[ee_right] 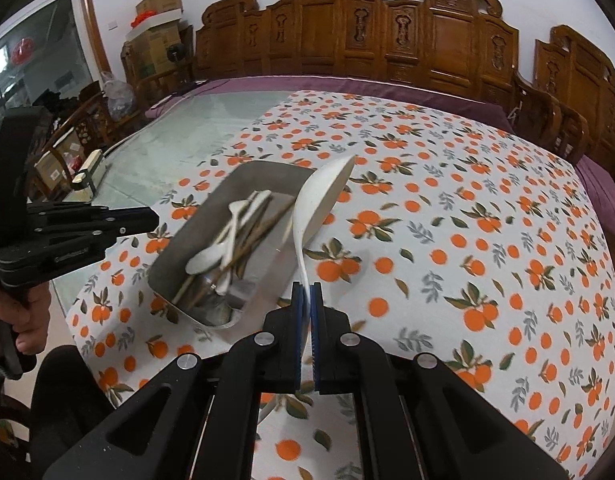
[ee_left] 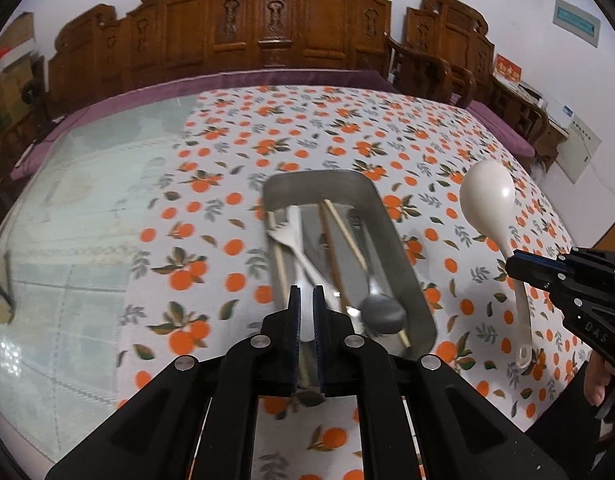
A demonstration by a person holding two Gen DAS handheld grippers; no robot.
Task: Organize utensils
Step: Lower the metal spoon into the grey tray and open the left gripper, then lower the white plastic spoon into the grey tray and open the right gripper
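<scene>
A steel tray [ee_left: 399,240] lies on the orange-print tablecloth and holds a fork [ee_left: 293,236], chopsticks [ee_left: 345,232] and a metal spoon [ee_left: 381,312]. My left gripper [ee_left: 306,296] hovers over the tray's near end, its fingers nearly closed with a narrow gap and nothing clearly held. My right gripper [ee_right: 306,294] is shut on the handle of a large white ladle spoon [ee_right: 319,200] and holds it above the cloth, right of the tray [ee_right: 175,252]. The ladle [ee_left: 487,196] and right gripper [ee_left: 519,268] also show in the left wrist view.
The tablecloth [ee_right: 447,240] covers the right part of a glass-topped table [ee_left: 75,220]. Carved wooden chairs [ee_left: 267,28] line the far side. A small box-like device [ee_right: 89,172] sits on the glass at left. Cardboard boxes [ee_right: 159,12] are stacked in the far left corner.
</scene>
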